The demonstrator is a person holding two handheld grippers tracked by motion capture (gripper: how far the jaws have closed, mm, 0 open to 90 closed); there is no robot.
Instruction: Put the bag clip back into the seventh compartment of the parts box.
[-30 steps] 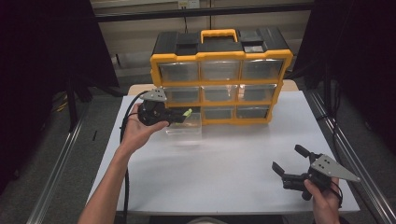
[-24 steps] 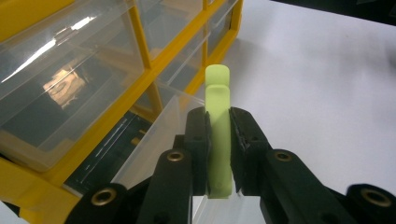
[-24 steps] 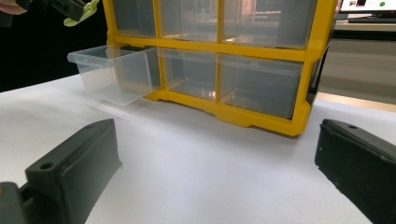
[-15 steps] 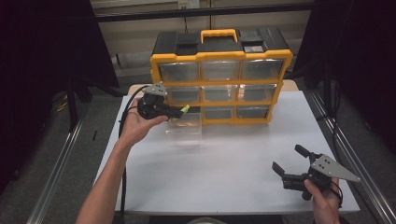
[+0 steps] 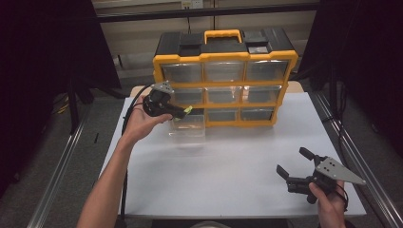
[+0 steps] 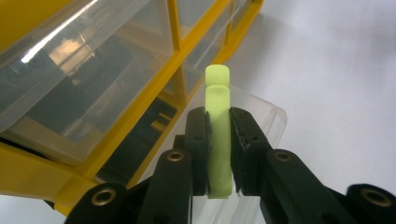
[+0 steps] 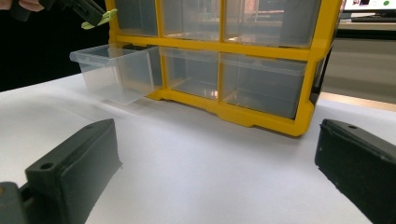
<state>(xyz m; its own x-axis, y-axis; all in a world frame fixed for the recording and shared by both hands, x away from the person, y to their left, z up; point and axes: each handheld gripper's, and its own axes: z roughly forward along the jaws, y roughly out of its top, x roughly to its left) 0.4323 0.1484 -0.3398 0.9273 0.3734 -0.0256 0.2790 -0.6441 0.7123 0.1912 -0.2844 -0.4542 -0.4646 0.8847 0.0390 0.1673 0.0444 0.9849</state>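
Left tool (image 6: 218, 154) pinched a green clip (image 6: 218, 140) above the pulled-out drawer (image 5: 187, 127); right tool (image 5: 295, 167) hovered spread over the surface (image 5: 228, 166).

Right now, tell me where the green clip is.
The green clip is clamped in the left hand-held gripper, above the pulled-out clear drawer at the yellow organizer's lower left.

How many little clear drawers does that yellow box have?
9, in three rows of three in the yellow box. Eight sit pushed in; the bottom-left drawer is pulled out onto the table, under the green piece in the left fingers.
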